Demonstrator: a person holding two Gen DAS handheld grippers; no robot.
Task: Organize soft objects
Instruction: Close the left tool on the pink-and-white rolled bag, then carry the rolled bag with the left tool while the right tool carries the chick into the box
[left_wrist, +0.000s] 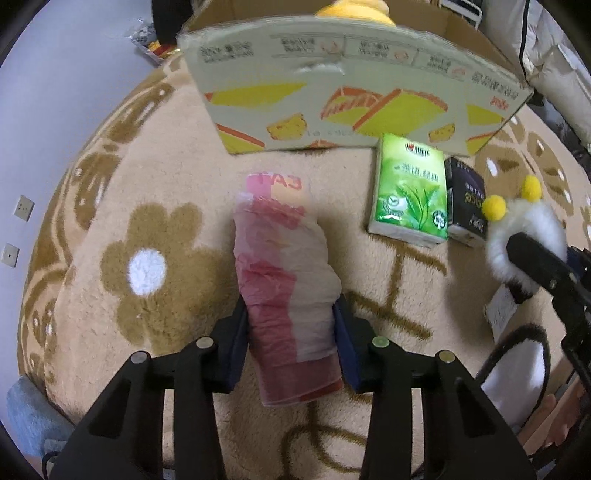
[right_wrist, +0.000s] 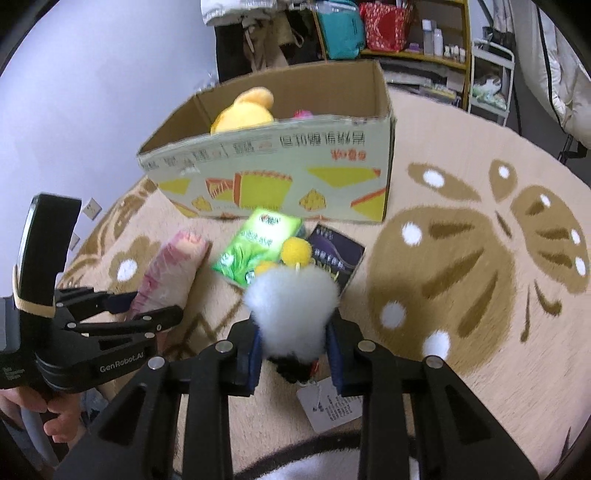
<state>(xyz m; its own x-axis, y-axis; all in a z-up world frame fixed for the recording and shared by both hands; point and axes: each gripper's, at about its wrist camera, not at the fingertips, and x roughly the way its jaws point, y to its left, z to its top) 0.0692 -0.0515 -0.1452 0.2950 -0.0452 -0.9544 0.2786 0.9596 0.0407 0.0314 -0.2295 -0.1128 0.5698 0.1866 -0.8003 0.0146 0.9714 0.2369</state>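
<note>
Above the rug (left_wrist: 110, 206), jaws clench a crinkly pink-white bag roll (left_wrist: 288, 280) and a fluffy white toy (right_wrist: 291, 299).

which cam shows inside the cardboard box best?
Right wrist: it looks into the open cardboard box, showing the yellow plush. Left wrist shows mainly the box's outer wall, plush barely peeking over the rim.

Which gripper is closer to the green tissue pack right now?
Right. The right gripper, shut on the white fluffy toy, hangs just in front of the green tissue pack; the left gripper grips the pink plastic-wrapped roll farther aside.
</note>
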